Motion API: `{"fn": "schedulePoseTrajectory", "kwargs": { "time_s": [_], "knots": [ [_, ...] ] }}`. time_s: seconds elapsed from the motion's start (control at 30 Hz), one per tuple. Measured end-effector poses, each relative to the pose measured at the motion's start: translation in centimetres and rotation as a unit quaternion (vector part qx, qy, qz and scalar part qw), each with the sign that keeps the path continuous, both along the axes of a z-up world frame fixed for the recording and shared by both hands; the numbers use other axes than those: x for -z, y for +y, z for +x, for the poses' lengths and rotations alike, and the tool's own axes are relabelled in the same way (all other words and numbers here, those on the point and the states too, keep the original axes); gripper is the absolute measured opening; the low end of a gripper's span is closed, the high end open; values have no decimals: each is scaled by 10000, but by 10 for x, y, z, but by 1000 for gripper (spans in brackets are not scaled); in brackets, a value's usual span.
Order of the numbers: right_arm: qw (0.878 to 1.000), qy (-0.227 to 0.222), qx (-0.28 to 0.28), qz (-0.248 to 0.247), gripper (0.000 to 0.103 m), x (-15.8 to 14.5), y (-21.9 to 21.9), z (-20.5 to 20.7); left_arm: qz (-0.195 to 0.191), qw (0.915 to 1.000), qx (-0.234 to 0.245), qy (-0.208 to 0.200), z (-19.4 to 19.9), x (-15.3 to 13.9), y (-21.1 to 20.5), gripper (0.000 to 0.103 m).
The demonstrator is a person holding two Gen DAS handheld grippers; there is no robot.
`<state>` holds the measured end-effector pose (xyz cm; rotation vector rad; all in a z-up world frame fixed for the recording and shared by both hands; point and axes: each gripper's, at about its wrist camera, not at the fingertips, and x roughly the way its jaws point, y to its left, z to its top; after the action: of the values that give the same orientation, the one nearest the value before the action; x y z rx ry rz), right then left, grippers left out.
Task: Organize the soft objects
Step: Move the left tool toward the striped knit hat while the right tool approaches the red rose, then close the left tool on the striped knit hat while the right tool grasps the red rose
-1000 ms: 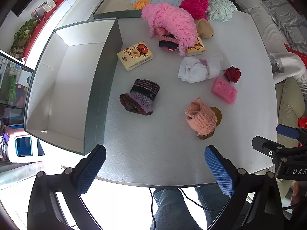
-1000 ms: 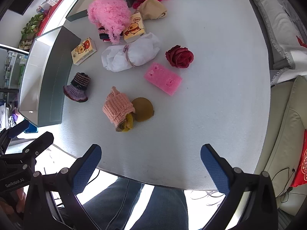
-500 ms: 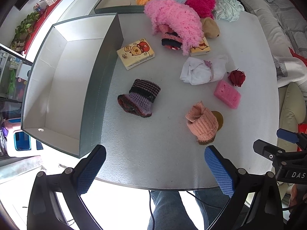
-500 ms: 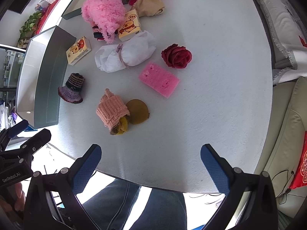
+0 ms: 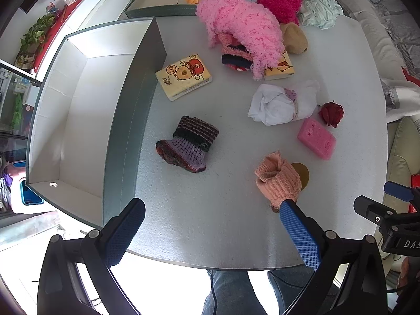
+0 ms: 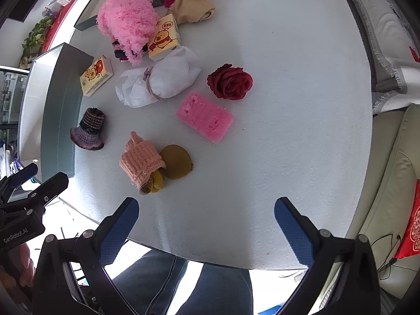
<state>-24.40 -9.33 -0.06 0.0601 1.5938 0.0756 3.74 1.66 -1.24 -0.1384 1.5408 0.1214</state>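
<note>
Near table [image 6: 288,157] edge, 2 wide-spread grippers

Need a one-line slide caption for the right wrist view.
Open right tool above table edge, facing pink knitted hat, pink sponge and red rose.

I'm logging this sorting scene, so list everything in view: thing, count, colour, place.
box: 1, grey outside, white inside, table's left edge
knit hat: 1, purple and black, beside the box
knit sock: 1, peach, near front edge
round pad: 1, mustard, touching the sock
sponge: 1, pink, table middle
rose: 1, dark red, behind the sponge
tied bundle: 1, white, left of the rose
tissue packs: 2, yellow, one near the box, one under the fluffy item
fluffy item: 1, pink, far side
left gripper: open, blue pads
right gripper: open, blue pads
</note>
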Motion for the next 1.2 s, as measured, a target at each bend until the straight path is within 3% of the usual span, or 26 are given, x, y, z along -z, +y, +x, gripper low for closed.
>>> {"fn": "schedulePoseTrajectory", "kwargs": {
  "time_s": [0.6,0.9,1.2],
  "knots": [
    [9999,109,24,-58,103,12,-7,26,8,9995,-206,230,24,24,10,103],
    [9995,17,132,-299,103,45,-22,66,-1,9986,-426,306,44,72,17,103],
    [9985,-83,84,-528,103,90,-21,114,441,9970,-589,238,54,120,23,103]
  ]
}}
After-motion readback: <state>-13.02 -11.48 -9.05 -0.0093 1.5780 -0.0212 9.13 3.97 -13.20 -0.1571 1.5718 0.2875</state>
